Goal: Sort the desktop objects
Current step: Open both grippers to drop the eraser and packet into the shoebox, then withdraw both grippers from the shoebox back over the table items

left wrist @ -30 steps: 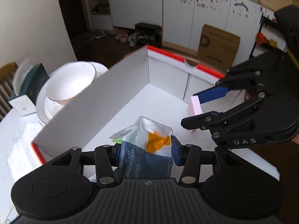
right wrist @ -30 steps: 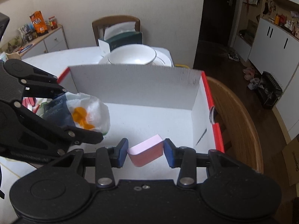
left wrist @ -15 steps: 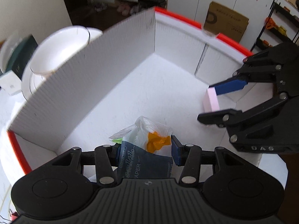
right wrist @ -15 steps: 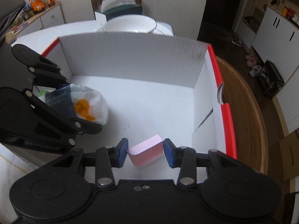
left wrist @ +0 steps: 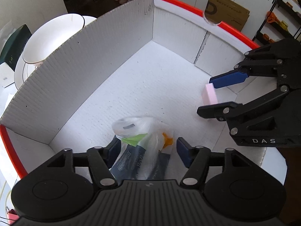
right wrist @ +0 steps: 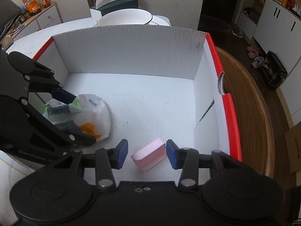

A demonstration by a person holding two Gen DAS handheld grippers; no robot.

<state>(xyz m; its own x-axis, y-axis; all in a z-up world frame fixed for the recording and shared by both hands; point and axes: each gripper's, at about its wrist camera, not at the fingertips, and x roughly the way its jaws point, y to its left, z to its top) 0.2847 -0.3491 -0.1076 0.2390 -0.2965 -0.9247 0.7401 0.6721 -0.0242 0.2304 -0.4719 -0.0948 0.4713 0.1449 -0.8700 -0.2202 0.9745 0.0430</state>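
- Now both grippers are sitting low inside the white box (right wrist: 131, 52), each w/ jaws spread and holding nothing.
- Right gripper (right wrist: 146, 153): jaws wide, pink block (right wrist: 148, 154) lying on the box floor right between the fingertips, closer to the right-hand pad; small gap showing on the left-hand side, so no grip. Block's long axis is running diagonally, near-left to far-right across the jaw line.
- Left gripper (left wrist: 148, 150): jaws wide, tissue pack in a plastic bag (left wrist: 143, 148) resting on the floor between the pads, its long axis pointing roughly fwd along the fingers, leaning a bit left. Gap visible on the right-hand pad; left-hand pad is looking close to or touching the bag, can't tell for sure.
- From the left wrist view, right gripper (left wrist: 212, 96) is off to the far right, well apart from the bag; each item is nearest its own gripper.
- Judgement: both items look placed, so next move is prob. backing straight up and out; sideways drift risks nudging either item.
- Room: open floor ahead of both grippers up to the far wall; red-edged wall (right wrist: 227, 113) is near the right gripper's right side. Bowl (right wrist: 124, 17) is sitting beyond the far wall, outside.
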